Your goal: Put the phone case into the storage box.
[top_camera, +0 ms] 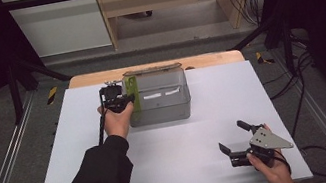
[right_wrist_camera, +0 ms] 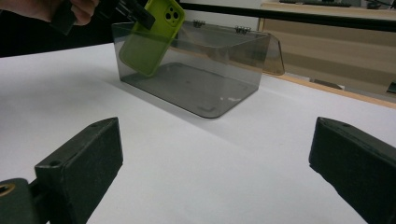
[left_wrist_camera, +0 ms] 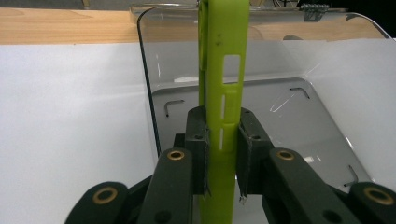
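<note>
Surface (top_camera: 172,156): white, carries all items.
Box (top_camera: 167,113): clear smoky plastic, lid (top_camera: 151,69) hinged back, standing at the far middle of the surface.
Right tool (top_camera: 236,138): in your right hand, low over the near right of the surface, well apart from the box; jaws spread wide, nothing between them.
Left tool (top_camera: 124,97): in your left hand at the box's left end; jaws nearly closed, pads pressed on both faces of the case.
Case (left_wrist_camera: 223,93): lime-green phone case, held on edge over the box's left wall, lower part inside the box.
</note>
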`<action>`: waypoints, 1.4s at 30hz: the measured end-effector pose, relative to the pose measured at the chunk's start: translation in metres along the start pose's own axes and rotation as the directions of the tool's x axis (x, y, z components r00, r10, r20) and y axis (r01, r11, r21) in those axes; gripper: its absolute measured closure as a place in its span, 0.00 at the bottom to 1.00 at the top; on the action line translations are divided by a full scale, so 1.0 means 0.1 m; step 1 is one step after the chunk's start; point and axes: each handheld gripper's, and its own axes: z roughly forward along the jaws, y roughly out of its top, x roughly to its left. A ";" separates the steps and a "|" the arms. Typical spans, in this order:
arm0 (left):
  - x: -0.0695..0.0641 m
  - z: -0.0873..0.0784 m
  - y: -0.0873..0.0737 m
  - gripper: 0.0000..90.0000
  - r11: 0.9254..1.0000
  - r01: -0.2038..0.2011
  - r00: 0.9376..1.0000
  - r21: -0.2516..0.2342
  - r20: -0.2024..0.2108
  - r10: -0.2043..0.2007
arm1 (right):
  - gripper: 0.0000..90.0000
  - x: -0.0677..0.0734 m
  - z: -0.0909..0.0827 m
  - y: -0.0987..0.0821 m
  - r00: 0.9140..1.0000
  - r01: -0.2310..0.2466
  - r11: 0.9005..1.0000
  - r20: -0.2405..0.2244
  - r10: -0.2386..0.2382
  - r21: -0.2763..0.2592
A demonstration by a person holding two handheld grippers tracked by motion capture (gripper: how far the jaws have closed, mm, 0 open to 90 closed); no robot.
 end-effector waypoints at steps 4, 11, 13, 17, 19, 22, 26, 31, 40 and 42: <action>0.01 0.00 0.00 0.86 1.000 0.003 1.000 0.001 -0.003 -0.003 | 0.03 0.00 0.00 0.00 1.000 -0.001 1.000 -0.002 0.001 0.002; 0.00 0.01 0.01 0.85 1.000 0.001 1.000 0.006 -0.011 -0.001 | 0.03 0.00 0.01 0.00 1.000 -0.001 1.000 -0.004 0.001 0.003; 0.00 0.01 0.01 0.85 1.000 0.002 1.000 0.006 -0.017 -0.002 | 0.03 0.00 0.01 0.00 1.000 0.001 1.000 -0.004 -0.001 0.003; -0.02 0.03 0.02 0.85 1.000 -0.012 1.000 0.005 -0.028 0.013 | 0.03 0.00 0.01 0.00 1.000 0.001 1.000 -0.006 -0.001 0.004; -0.03 0.03 0.02 0.84 1.000 -0.017 0.999 0.005 -0.032 0.017 | 0.03 0.00 0.01 -0.01 1.000 -0.003 1.000 -0.007 0.003 0.006; -0.05 0.04 0.02 0.82 1.000 -0.028 0.999 0.002 -0.041 0.028 | 0.03 0.01 0.01 -0.01 1.000 -0.003 1.000 -0.008 0.003 0.008; -0.06 0.05 0.02 0.81 0.999 -0.049 0.997 0.001 -0.057 0.049 | 0.03 0.00 0.01 -0.01 1.000 -0.001 1.000 -0.009 0.002 0.007; -0.05 0.04 0.02 0.81 0.998 -0.057 0.996 -0.004 -0.066 0.057 | 0.03 0.00 0.01 -0.01 1.000 -0.002 1.000 -0.009 0.002 0.007; -0.04 0.04 0.02 0.78 0.997 -0.075 0.993 -0.005 -0.097 0.074 | 0.03 0.00 0.02 -0.01 1.000 -0.003 1.000 -0.015 0.004 0.012; -0.04 0.04 0.02 0.78 0.997 -0.077 0.992 -0.005 -0.099 0.076 | 0.03 0.00 0.02 -0.01 1.000 -0.004 1.000 -0.016 0.004 0.012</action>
